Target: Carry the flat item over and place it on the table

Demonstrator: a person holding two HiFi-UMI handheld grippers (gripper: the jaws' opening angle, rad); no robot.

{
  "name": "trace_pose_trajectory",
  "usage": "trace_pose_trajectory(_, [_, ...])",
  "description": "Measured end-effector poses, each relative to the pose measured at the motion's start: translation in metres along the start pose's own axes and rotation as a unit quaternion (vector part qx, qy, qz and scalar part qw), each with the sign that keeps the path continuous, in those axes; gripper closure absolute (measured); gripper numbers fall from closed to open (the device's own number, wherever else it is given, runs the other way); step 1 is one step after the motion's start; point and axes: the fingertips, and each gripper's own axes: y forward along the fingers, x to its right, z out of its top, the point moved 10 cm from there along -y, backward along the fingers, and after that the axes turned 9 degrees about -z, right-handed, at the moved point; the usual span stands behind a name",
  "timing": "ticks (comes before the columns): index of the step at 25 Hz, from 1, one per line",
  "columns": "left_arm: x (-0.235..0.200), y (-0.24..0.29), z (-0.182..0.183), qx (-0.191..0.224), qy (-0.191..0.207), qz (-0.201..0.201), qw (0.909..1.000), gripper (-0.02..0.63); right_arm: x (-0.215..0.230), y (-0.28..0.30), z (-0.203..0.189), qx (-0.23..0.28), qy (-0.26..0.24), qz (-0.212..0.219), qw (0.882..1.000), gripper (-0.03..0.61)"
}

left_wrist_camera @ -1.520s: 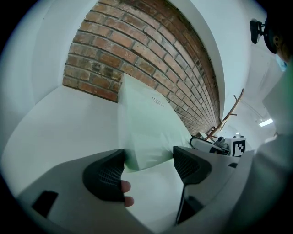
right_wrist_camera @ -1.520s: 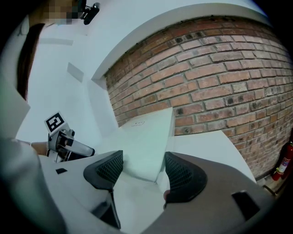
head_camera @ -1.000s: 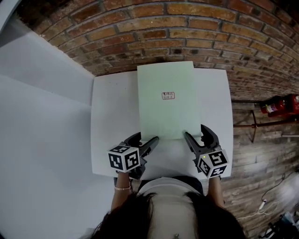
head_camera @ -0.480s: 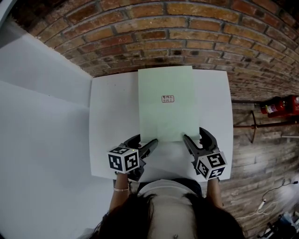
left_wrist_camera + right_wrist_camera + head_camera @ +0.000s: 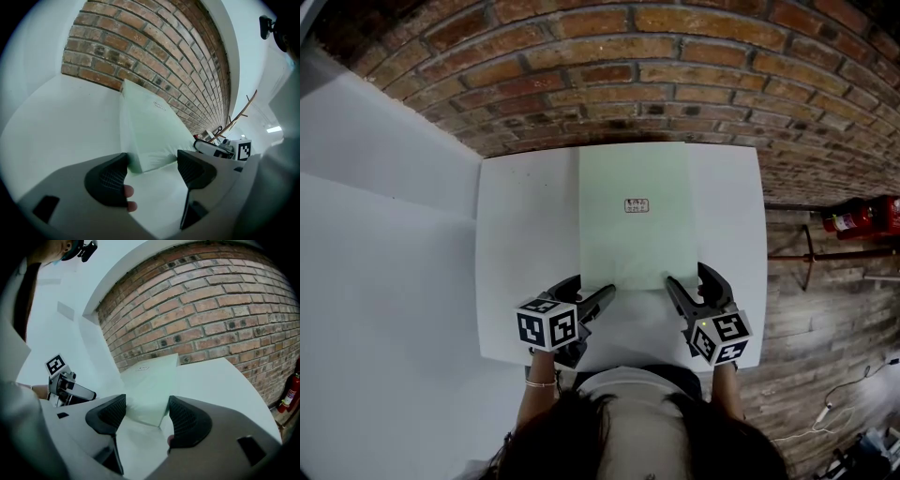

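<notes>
While against brick wall [image 5: 675,56] — white table [image 5: 525,234], green sheet [image 5: 633,244].

Bare table [image 5: 525,244] flanks the sheet [image 5: 635,225] (brick wall [image 5: 675,75] behind)

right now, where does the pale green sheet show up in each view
Head view: pale green sheet at centre, lying on the white table.
Left gripper view: sheet at centre, slightly below the middle.
Right gripper view: sheet at lower centre.
Shared landmark: the brick wall beyond its far edge.
</notes>
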Motion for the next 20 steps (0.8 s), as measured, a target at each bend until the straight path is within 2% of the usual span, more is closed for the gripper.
trace_pose_trajectory(20, [-0.009,0.009,-0.001,-0.018,-0.005,0.004,0.9998,0.265,0.004,0.011,-0.006,-0.017,0.002,-0.003,1.0,0.265])
